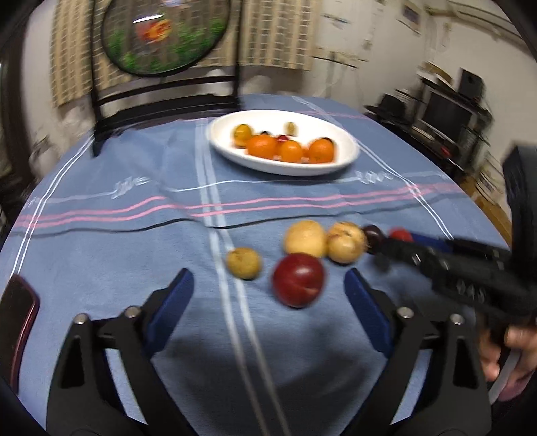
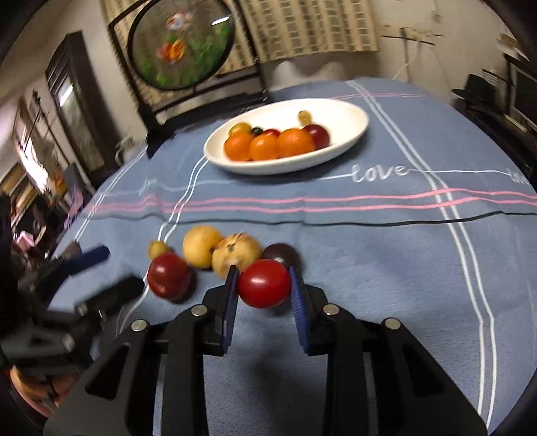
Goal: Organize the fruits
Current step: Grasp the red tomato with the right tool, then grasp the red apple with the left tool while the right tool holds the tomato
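Blue striped tablecloth (image 1: 100, 241), dark chair (image 1: 161, 97), pale wall (image 1: 362, 30)

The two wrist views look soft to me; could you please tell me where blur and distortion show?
Left wrist view: motion blur smears the red apple and the room's edges, and the fisheye bows the tablecloth stripes. Right wrist view: the red tomato between the right claw's pads is fairly crisp, the left edge streaked, the white dish slightly soft.

Dim, warm indoor light falls on my tablecloth (image 1: 100, 241); soft shadows pool beneath my jaws, motion blur smears everything, and the fisheye edges bend dark.
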